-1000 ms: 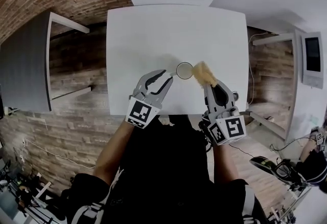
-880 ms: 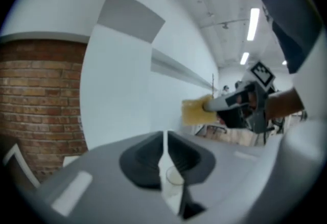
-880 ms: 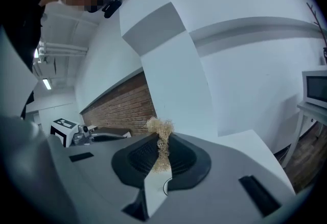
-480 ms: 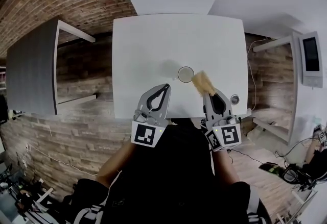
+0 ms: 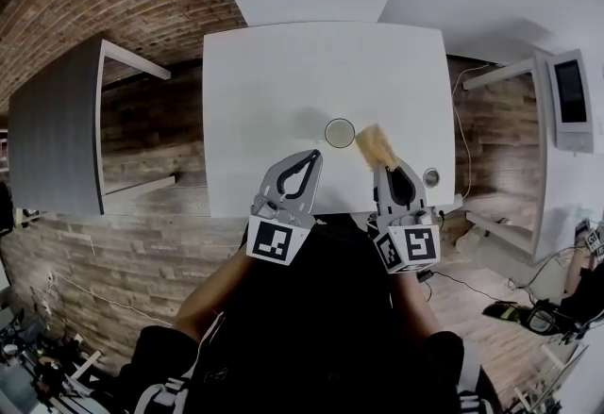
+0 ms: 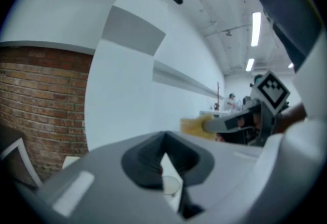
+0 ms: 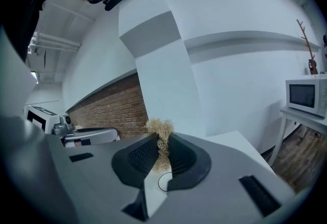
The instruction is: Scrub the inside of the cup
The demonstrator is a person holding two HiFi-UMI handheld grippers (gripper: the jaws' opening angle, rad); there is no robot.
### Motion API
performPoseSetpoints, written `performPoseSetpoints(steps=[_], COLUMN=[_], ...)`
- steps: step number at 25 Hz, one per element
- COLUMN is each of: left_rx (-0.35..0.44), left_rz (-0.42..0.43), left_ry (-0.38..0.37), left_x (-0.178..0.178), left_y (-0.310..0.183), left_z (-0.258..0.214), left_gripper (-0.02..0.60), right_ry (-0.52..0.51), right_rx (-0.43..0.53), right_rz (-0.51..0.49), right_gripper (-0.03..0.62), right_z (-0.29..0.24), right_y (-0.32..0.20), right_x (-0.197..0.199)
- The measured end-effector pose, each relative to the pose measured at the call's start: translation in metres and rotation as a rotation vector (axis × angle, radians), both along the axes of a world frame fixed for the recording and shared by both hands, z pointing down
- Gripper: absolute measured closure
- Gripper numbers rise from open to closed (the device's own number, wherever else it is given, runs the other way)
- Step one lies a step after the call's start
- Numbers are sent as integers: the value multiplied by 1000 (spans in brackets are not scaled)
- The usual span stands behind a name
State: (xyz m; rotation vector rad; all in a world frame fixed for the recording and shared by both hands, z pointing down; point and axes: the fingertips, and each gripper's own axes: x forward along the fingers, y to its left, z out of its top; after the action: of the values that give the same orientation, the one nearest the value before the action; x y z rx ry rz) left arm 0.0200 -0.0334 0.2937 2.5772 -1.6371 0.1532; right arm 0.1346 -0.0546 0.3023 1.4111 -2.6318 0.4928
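Head view: the left gripper (image 5: pixel 312 157) has drawn back from the cup (image 5: pixel 340 132) toward the near edge of the table (image 5: pixel 274 63). Its jaws have just been closing and are now together with nothing between them. A second ago they stood apart just left of the cup.

The cup stands upright and unheld on the table, a little near of centre, between the two gripper tips and farther out than both.

The right gripper (image 5: pixel 386 167) is clamped on the scrubber (image 5: pixel 375 145). The right gripper view confirms the fibres are pinched between both pads. The scrubber has come off the cup rim and now sits just right of the cup, not inside it.

Judgement: scrubbing is not in progress. With no grip on the cup, pushing the scrubber in would likely slide or tip it.

Clearances:
- Both grippers hang at the near edge, so little room remains behind them.
- The left, right and far edges are well apart from the cup, with open surface on those sides.
- A small round object (image 5: pixel 431 177) lies near the right gripper, close to the near right corner.
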Motion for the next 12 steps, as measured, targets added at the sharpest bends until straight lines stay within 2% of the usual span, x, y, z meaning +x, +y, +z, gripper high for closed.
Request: performPoseSetpoints(steps=[9,12], left_rx=[-2,-8], left_rz=[14,13], left_ry=[-14,7], left_x=[-2,-2], left_y=[-3,-6], left_z=[3,4], left_gripper=[578,578], right_ry=[7,15], right_rx=[15,23], right_rz=[-26,-26], right_gripper=[559,559], right_z=[-1,-1], right_y=[1,0], right_x=[-8,-8])
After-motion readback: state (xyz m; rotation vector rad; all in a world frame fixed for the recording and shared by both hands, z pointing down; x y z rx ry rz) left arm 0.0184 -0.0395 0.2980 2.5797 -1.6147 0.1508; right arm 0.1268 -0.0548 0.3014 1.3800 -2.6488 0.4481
